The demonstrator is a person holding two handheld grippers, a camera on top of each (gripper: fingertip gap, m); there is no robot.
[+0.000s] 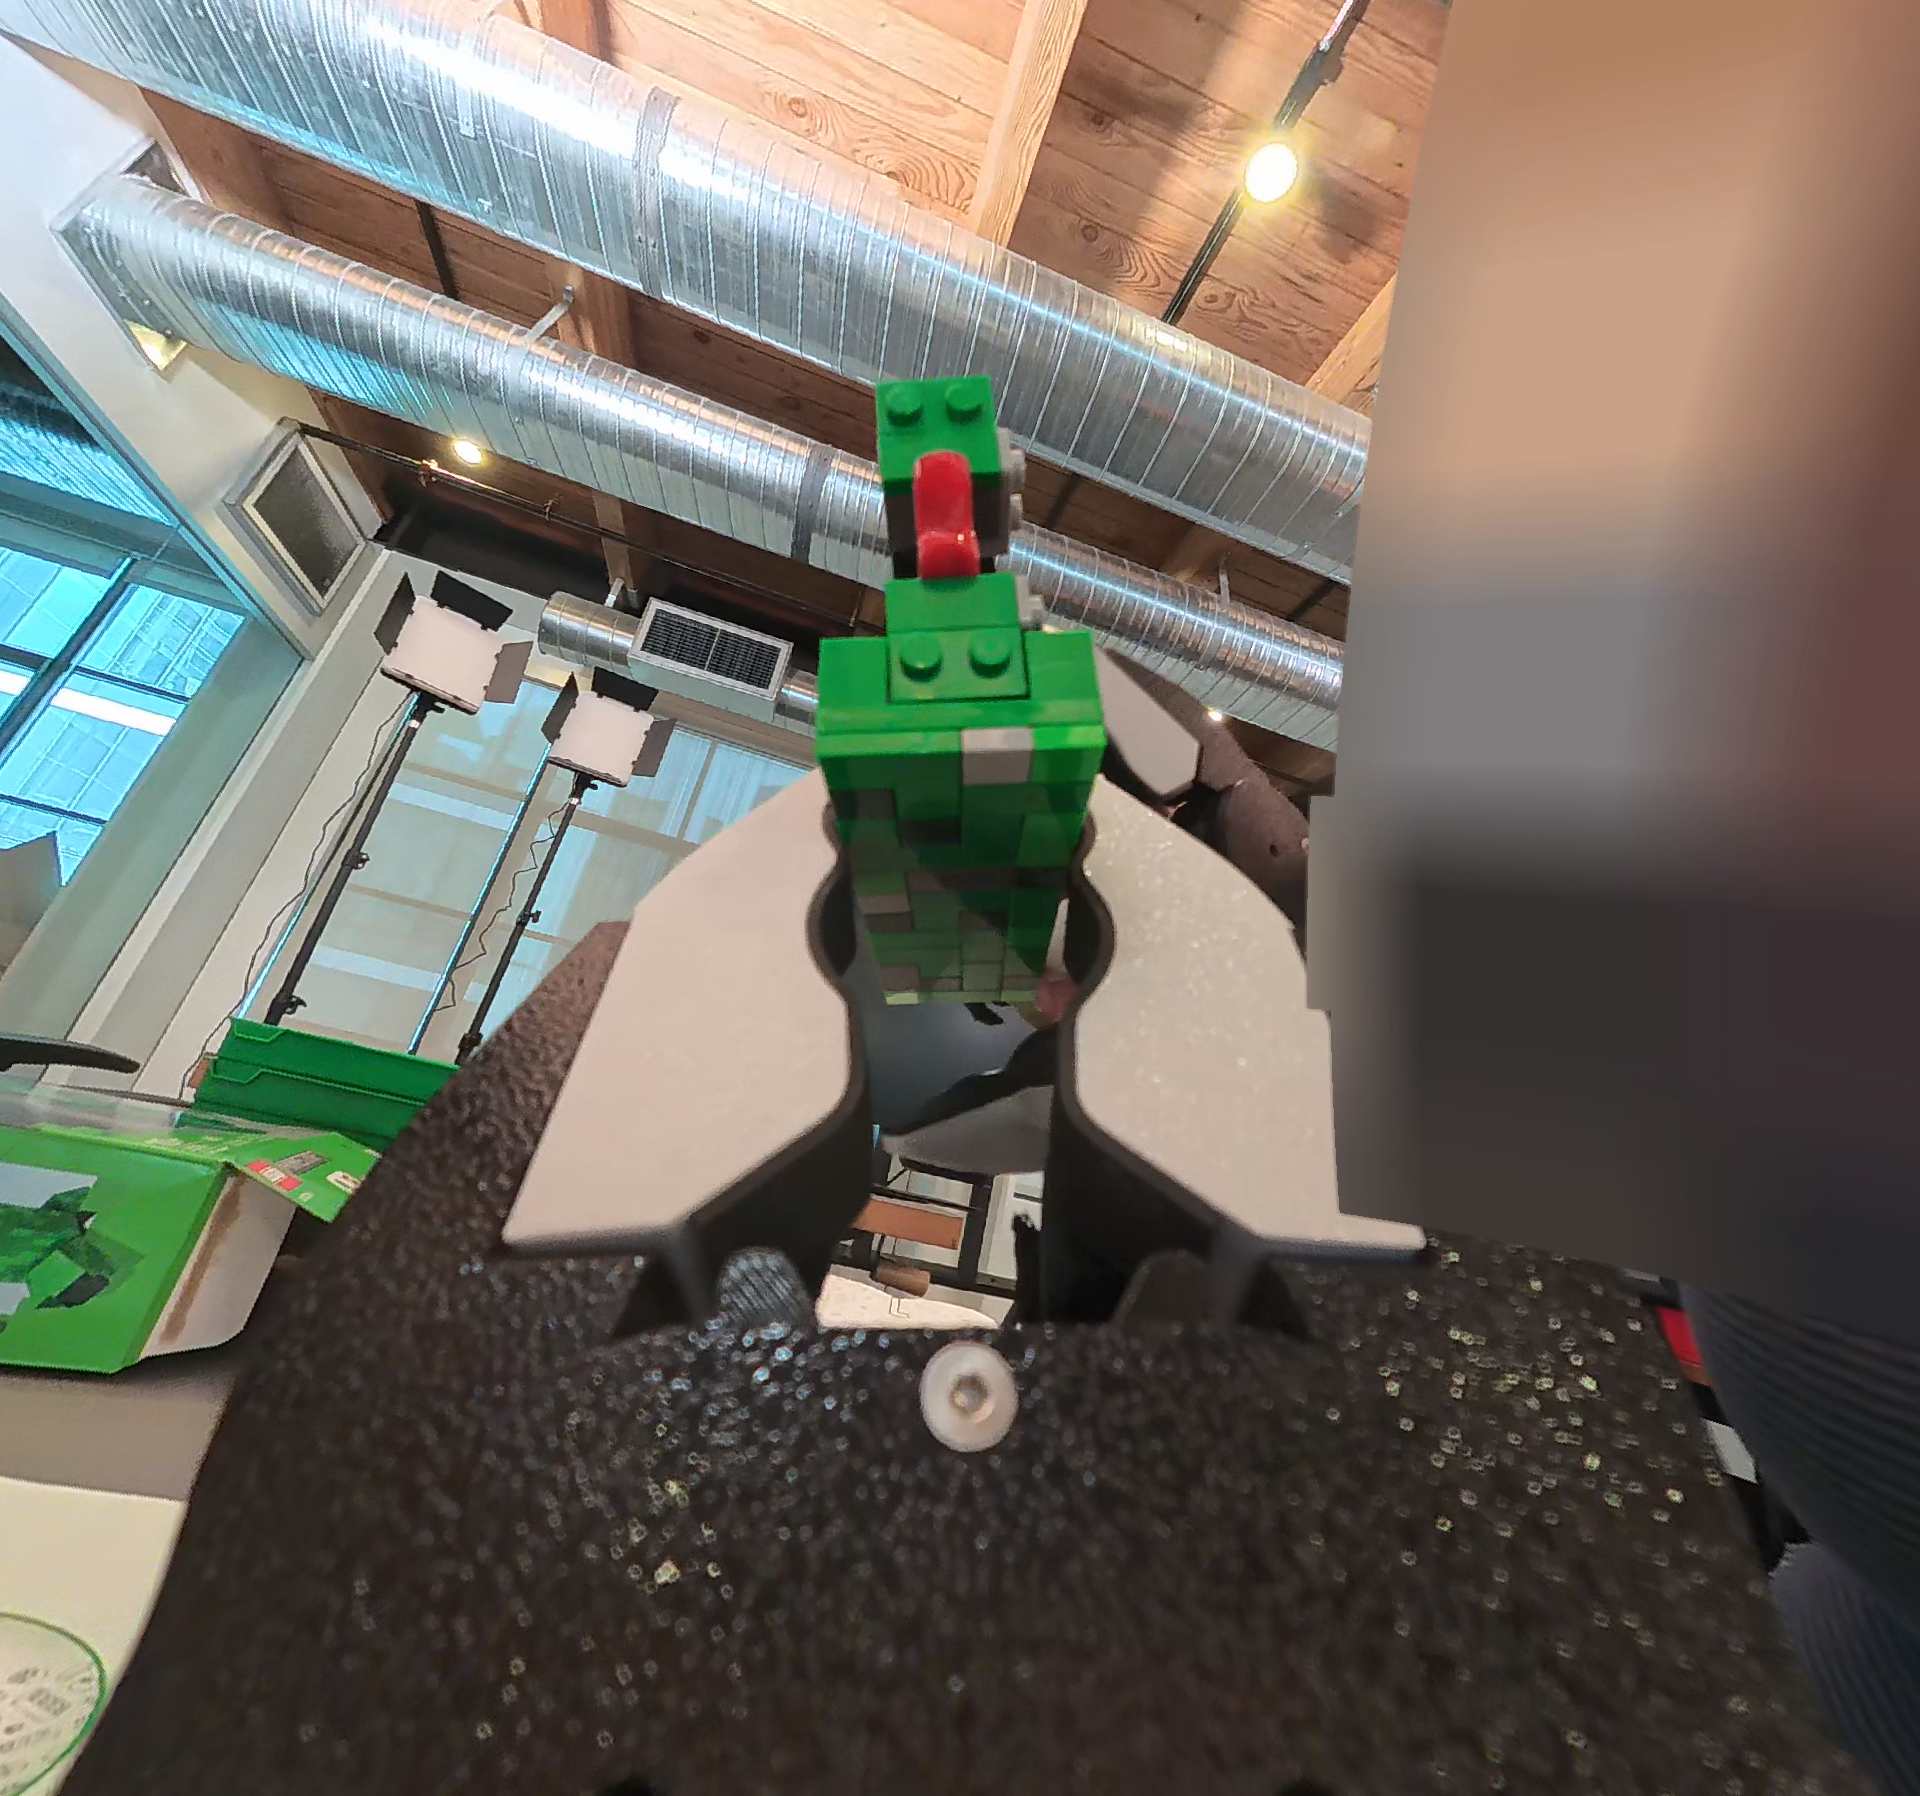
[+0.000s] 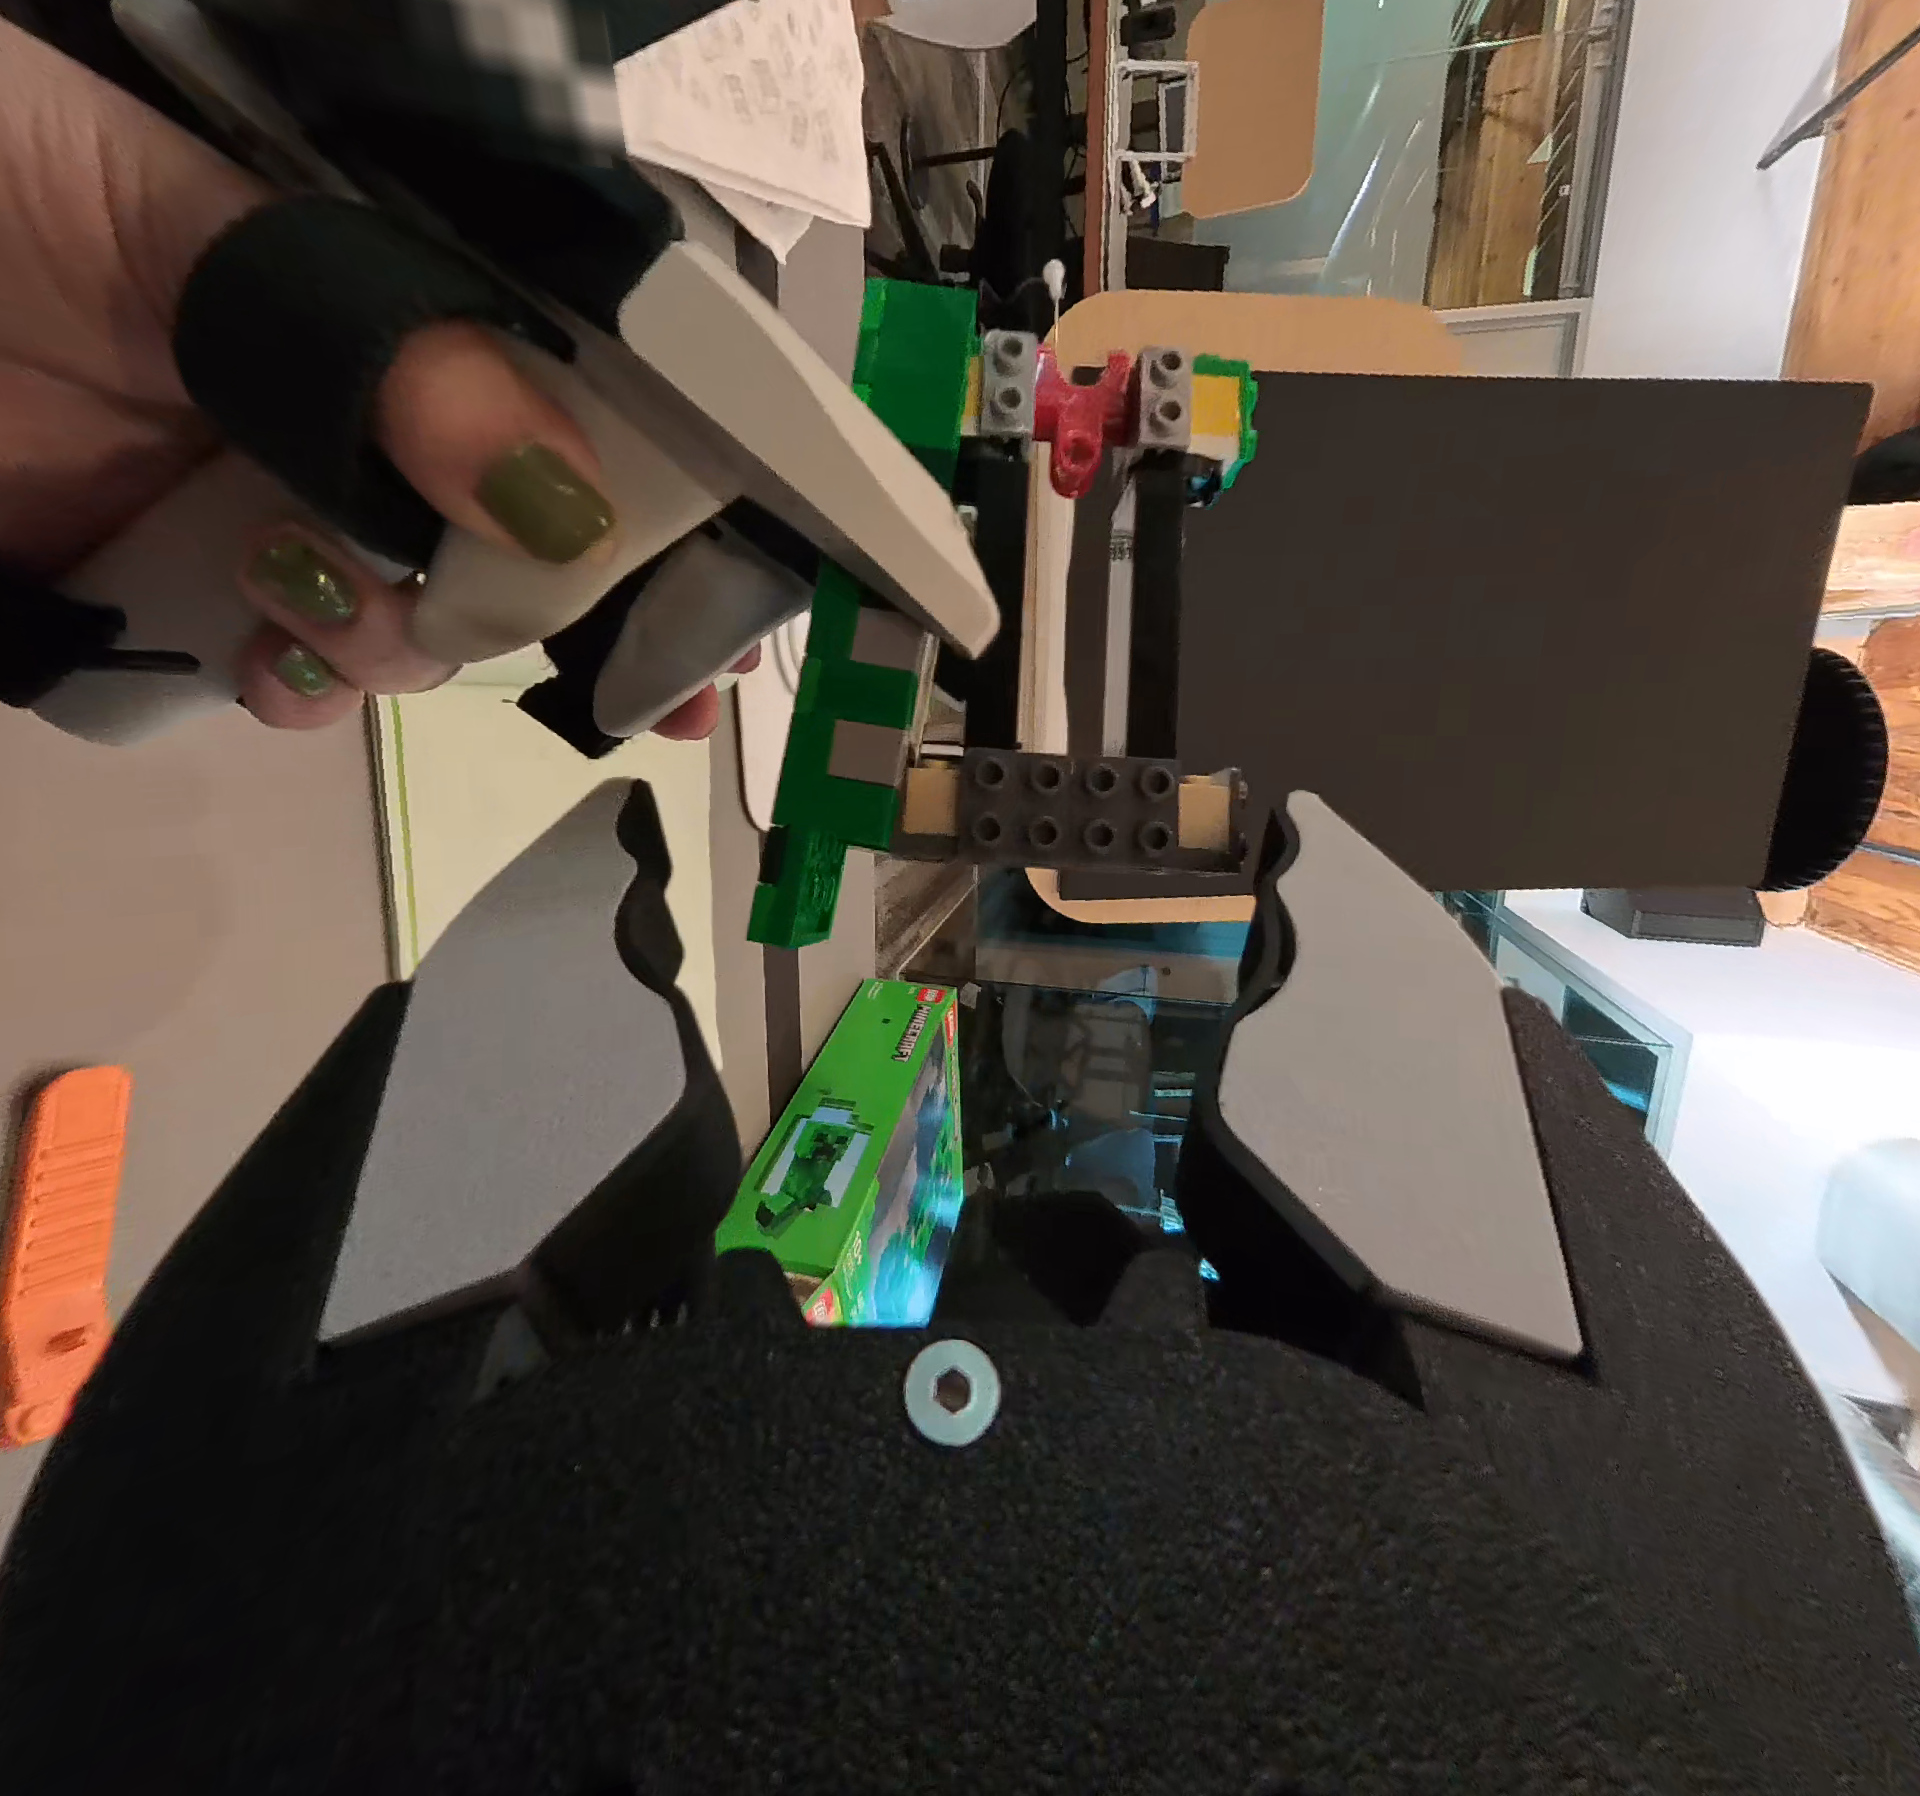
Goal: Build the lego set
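A: Between my left tool [image 1: 961, 925] fingers, pinched and held aloft: green creeper build [image 1: 961, 811], red hinge piece [image 1: 945, 525] fitted.

B: Right tool [image 2: 961, 873]?

A: Spread, holding nothing, near its dark grey plate [image 2: 1070, 806]. Roughly midway, I judge; panels remain.

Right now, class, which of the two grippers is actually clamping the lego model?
The left gripper: its jaws pinch the green lego model between them. The right gripper is open, its jaws apart and holding nothing.
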